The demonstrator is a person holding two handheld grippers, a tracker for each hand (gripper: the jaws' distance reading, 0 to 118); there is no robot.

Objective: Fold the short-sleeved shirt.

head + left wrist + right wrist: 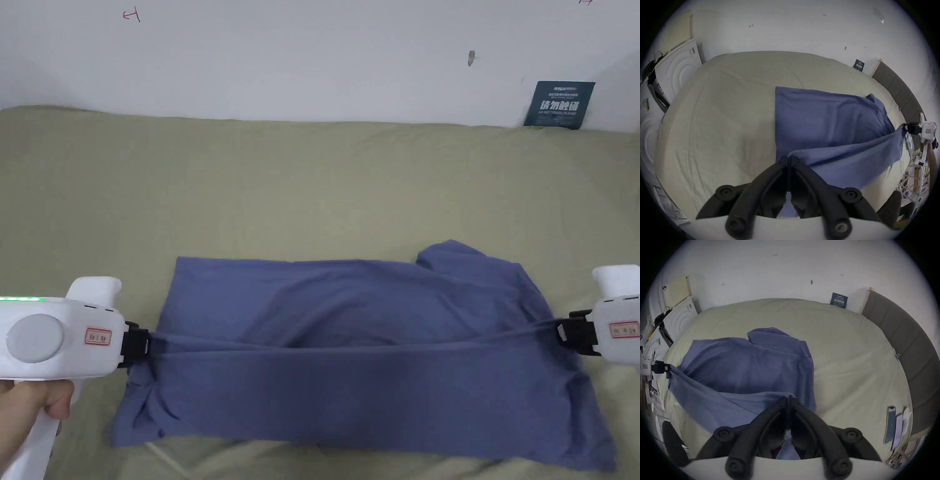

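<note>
A: Two corners of the short-sleeved shirt (350,350) are being held, one per claw. The blue shirt is lying crosswise on the bed (300,181), near its front edge; its far half is resting flat on the olive sheet, and its near edge is being lifted and stretched taut between the claws.

B: Claw states?

A: The left claw (789,160) is pinching the shirt's left end, jaws closed with cloth showing between them. The right claw (788,400) is doing the same at the right end, jaws pressed together on the fabric. In the head view the left claw (139,347) and right claw (567,331) are sitting at about the same height, with the edge running as a tight line between them.

B: Step in hand?

A: Judging by the raised edge, a lengthwise fold is being started: near half over far half.

B: Next move?

A: Probably both claws are needing to carry the edge away from the person together, keeping tension even, then lower it onto the far edge. One sleeve (456,256) is bunching at the far right and may be needing smoothing.

B: Surroundings?

A: A dark sign (559,105) is leaning on the wall (312,56) behind the bed.
</note>
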